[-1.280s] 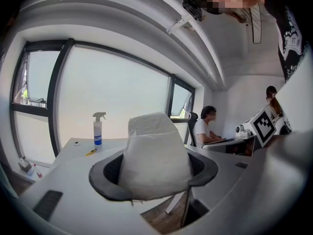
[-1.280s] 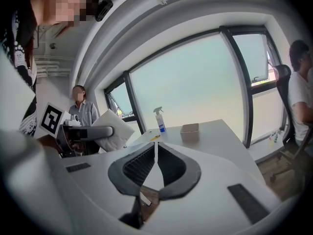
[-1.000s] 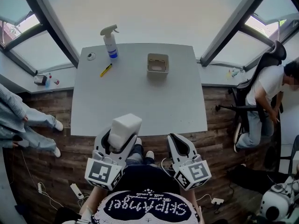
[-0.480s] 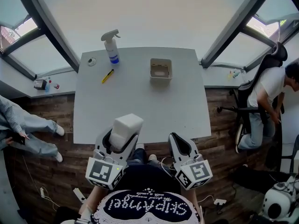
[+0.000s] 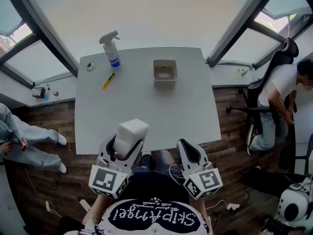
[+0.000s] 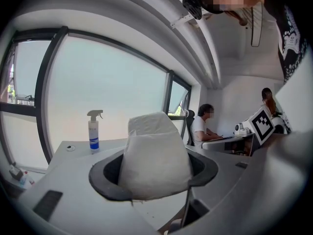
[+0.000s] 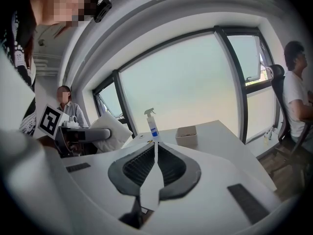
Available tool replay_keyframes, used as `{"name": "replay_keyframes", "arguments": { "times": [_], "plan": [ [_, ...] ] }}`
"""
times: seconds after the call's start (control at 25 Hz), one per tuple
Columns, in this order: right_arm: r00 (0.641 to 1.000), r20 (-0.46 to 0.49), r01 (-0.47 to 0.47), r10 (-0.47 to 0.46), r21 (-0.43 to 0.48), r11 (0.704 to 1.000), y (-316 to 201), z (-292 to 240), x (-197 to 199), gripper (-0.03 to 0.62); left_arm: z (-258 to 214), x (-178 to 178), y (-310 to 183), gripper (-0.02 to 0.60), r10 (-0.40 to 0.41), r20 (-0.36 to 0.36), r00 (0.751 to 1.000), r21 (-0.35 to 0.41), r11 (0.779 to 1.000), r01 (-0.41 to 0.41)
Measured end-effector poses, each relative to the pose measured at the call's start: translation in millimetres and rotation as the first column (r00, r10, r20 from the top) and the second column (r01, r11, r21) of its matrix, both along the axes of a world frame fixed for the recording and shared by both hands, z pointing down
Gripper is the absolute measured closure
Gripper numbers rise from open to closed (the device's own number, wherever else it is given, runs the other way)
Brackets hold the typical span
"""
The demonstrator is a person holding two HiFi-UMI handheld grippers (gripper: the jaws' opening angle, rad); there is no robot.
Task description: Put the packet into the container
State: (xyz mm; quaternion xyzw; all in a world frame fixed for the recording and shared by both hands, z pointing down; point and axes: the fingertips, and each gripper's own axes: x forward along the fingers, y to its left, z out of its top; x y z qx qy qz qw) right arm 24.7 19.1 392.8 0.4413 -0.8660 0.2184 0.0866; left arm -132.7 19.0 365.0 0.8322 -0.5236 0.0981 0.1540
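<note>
White packet [image 5: 131, 133] clamped in left tool [image 6: 155, 173] — right tool [image 7: 156, 149] seemingly closed.

Black dot-print tee [image 5: 155, 218]; white left gripper [image 5: 125, 145], right gripper [image 5: 189, 146].

The packet [image 5: 131, 135], white, puffy and pillow-shaped, is clamped upright between the jaws of the left gripper [image 5: 126, 143], poking out past them right at the near edge of the table [image 5: 142, 106]. The container [image 5: 165, 70], a small beige square box with its top open, stands upright on the table's far half, well apart from the packet and slightly to its right.
</note>
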Motion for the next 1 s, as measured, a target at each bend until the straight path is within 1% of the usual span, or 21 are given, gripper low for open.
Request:
{"name": "replay_keyframes", "arguments": {
  "times": [0.16,0.24,0.52,0.76,1.0],
  "plan": [
    [1.0,0.0,-0.005,0.005,-0.012,1.0,-6,2,3,0.565,0,6,-6,0.293,0.007,-0.001,1.0,-0.001,1.0,-0.007],
    [1.0,0.002,0.008,-0.008,-0.014,1.0,-9,4,2,0.565,2,7,-9,0.293,0.001,-0.001,1.0,-0.004,1.0,-0.001],
    [0.999,0.002,0.05,-0.05,-0.028,0.998,-33,3,7,0.565,2,12,-27,0.293,-0.043,0.004,0.999,-0.018,0.999,0.043],
    [0.997,0.003,0.074,-0.074,-0.031,0.997,-56,-2,16,0.565,-2,22,-44,0.293,-0.068,-0.005,0.998,-0.013,0.998,0.067],
    [0.995,0.006,0.096,-0.095,-0.042,0.995,-72,3,24,0.565,0,28,-57,0.293,-0.09,0.007,0.996,-0.022,0.996,0.09]
  ]
}}
